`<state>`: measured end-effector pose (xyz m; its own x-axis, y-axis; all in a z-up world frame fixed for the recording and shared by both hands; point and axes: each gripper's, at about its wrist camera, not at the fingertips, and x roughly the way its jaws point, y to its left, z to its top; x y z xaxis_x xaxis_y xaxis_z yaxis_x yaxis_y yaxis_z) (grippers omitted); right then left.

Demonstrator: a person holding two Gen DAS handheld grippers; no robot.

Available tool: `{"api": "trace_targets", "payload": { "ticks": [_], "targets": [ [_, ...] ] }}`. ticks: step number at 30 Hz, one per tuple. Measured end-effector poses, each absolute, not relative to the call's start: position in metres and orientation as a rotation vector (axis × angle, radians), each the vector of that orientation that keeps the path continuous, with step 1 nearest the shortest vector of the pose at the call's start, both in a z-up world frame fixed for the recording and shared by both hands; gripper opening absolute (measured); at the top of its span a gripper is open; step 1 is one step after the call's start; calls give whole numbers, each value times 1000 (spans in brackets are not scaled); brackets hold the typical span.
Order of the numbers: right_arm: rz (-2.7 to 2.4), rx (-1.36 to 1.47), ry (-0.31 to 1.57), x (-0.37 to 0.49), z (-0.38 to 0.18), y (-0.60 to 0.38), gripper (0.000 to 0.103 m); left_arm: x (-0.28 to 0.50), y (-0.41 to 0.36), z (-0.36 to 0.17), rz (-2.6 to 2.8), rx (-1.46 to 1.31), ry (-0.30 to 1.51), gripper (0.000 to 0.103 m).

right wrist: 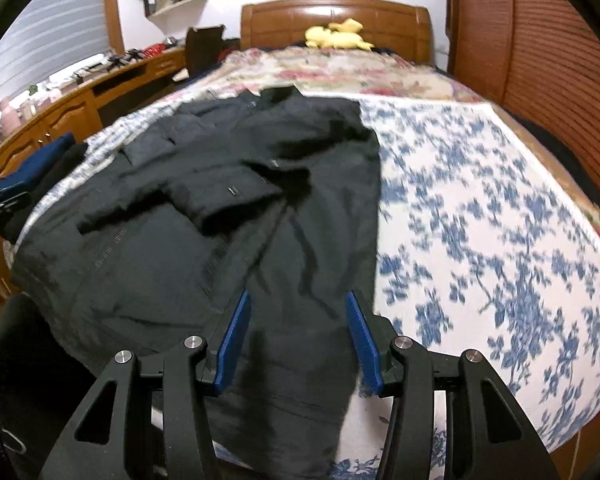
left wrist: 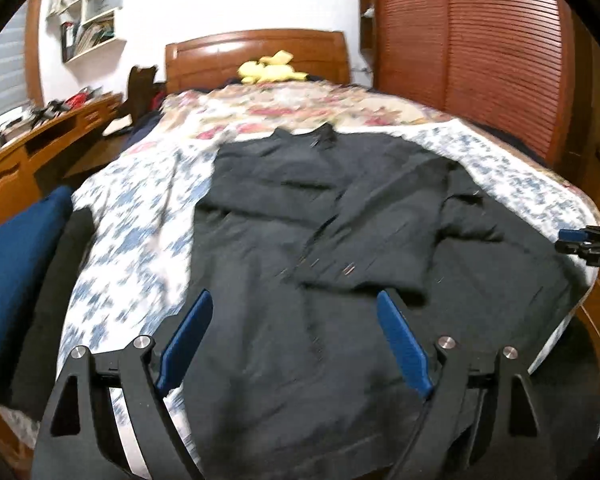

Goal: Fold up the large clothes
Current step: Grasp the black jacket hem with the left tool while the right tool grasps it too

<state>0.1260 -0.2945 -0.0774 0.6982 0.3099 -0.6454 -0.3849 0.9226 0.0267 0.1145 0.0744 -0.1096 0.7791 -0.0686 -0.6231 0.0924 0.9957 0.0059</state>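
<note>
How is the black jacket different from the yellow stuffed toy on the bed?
The black jacket is dark, large and spread flat across the near half of the bed; the yellow stuffed toy is bright, small and lumpy, sitting far off by the headboard. Both are soft things on the same bed.

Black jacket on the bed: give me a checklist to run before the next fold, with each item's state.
1. Black jacket lies on the floral bedspread, collar toward the headboard: ok.
2. Both sleeves folded in across the chest: ok, they overlap on the front.
3. Left gripper free of cloth: ok, its blue fingers stand wide apart above the hem.
4. Right gripper free of cloth: ok, fingers apart, nothing pinched between them.
5. Hem flat and fully on the bed: cannot tell, the lower edge is hidden behind the grippers and seems to hang over the bed's edge.
6. Fabric smooth: not ok, creases run through the lower body.
</note>
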Motion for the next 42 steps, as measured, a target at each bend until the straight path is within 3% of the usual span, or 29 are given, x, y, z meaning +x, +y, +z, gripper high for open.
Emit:
{"api": "trace_targets", "payload": {
  "ticks": [8, 12, 15, 17, 22, 26, 35, 37, 39, 40, 41, 42],
  "targets": [
    [360, -48, 770, 142, -98, -308, 52, 98, 115, -138, -27, -17, 742, 83],
    [382, -45, 785, 144, -98, -307, 52, 87, 125, -145, -36, -58, 762, 63],
    [421, -49, 793, 140, -98, -304, 50, 82, 129, -155, -41, -73, 791, 54],
    [446, -49, 761, 135, -95, -302, 42, 79, 132, -162, -41, -79, 808, 53],
    [472, -39, 715, 128, -86, -301, 42, 71, 133, -168, -55, -106, 815, 53],
    [444, -35, 741, 132, -93, -305, 42, 64, 127, -172, -91, -116, 814, 46],
    [429, -11, 796, 123, -107, -311, 43, 62, 124, -178, -105, -138, 834, 46],
    [432, -12, 812, 123, -107, -310, 46, 62, 122, -176, -115, -122, 836, 40],
    [438, -13, 827, 127, -106, -308, 47, 62, 122, -173, -110, -114, 834, 21],
    [441, -16, 832, 129, -106, -307, 47, 63, 124, -172, -112, -122, 835, 17],
    [443, -26, 834, 130, -105, -305, 41, 63, 126, -168, -120, -141, 831, 9],
    [455, -41, 828, 131, -103, -302, 19, 63, 126, -162, -138, -149, 827, 6]
  ]
}}
